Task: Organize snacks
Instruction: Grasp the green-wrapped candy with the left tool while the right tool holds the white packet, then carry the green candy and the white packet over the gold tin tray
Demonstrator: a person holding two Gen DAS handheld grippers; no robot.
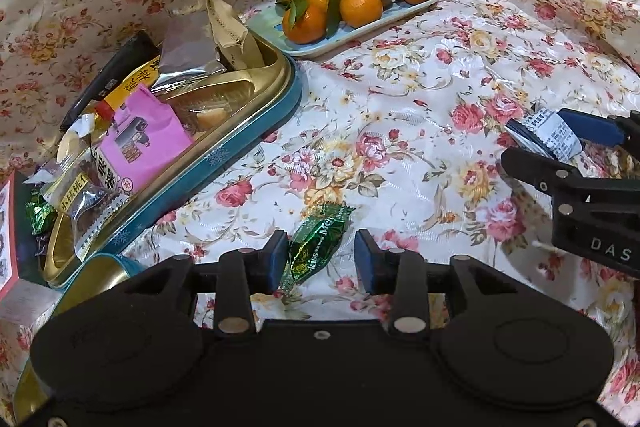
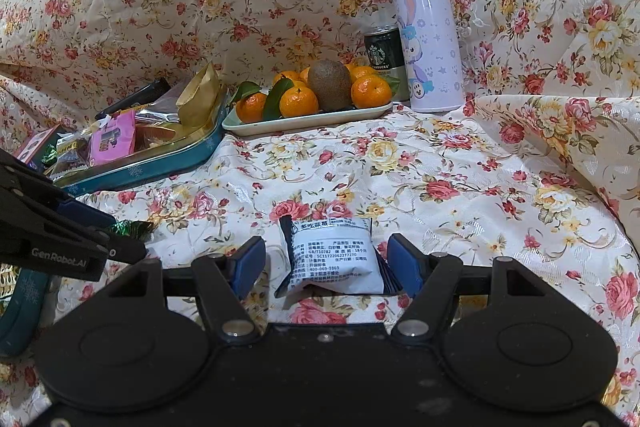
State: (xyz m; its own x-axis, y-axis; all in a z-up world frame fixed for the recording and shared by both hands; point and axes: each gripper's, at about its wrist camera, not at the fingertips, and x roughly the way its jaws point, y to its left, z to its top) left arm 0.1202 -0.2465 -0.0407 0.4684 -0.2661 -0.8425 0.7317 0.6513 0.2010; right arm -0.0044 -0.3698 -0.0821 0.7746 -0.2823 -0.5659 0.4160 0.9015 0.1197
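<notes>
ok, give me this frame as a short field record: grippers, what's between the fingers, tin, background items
left gripper: open, fingers on either side of the green candy, which lies on the tablecloth
right gripper: open, fingers on either side of the white packet
tin: teal, gold inside, holds many snack packs
tray: tangerines and a kiwi
behind tray: coffee can, purple bottle
left to do: both items outside the tin
</notes>
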